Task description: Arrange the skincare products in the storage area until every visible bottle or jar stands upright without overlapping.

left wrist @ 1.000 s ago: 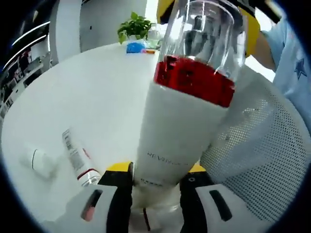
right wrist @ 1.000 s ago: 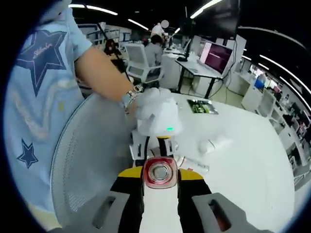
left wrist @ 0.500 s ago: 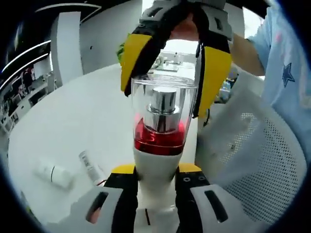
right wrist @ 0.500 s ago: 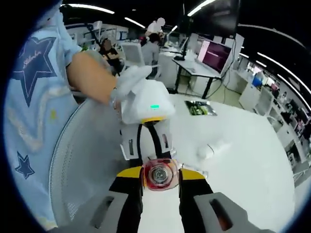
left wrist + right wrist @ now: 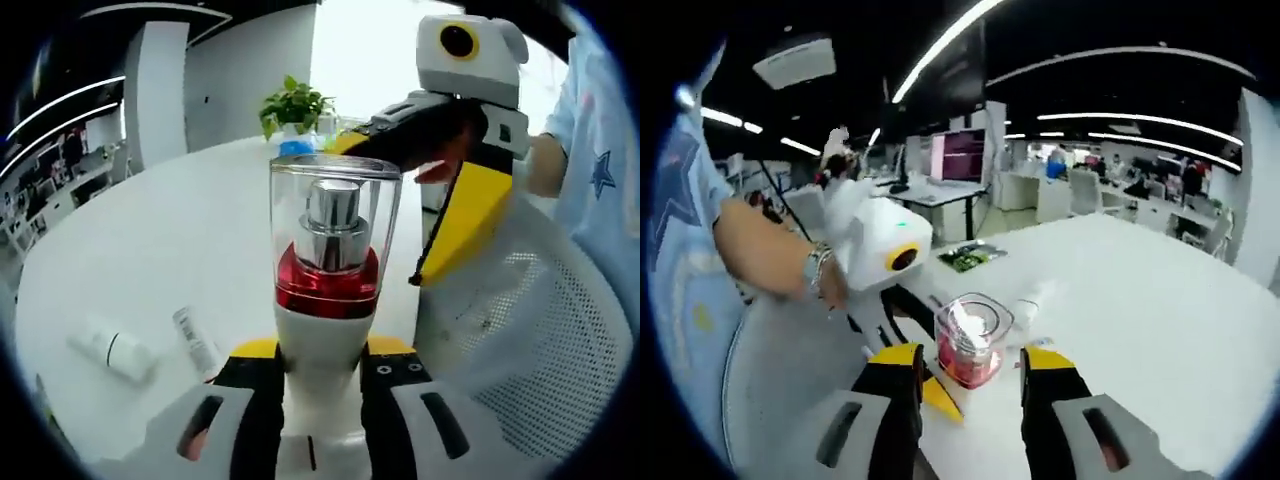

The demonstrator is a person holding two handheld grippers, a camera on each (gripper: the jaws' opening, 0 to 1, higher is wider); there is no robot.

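Currently the left gripper [image 5: 310,372] is clamped on the white base of a pump bottle [image 5: 333,270], which stands upright between its fingers with its clear cap and red collar uppermost. In the right gripper view, the right gripper [image 5: 970,368] has its fingers apart and bare, with the bottle's capped top just beyond the tips.

Judgement: the step in hand is setting this bottle down standing. It should be lowered straight, base flat on the white table [image 5: 170,240], and the squeeze eased off only once it bears its own weight. The open right gripper could steady the cap if the bottle leans.

A white mesh basket [image 5: 540,330] lies just right of the left fingers. Its contents cannot be made out.

To the left of the left fingers a small white bottle [image 5: 110,348] and a tube [image 5: 198,341] lie flat on the table, near each other but apart. Both need standing up.
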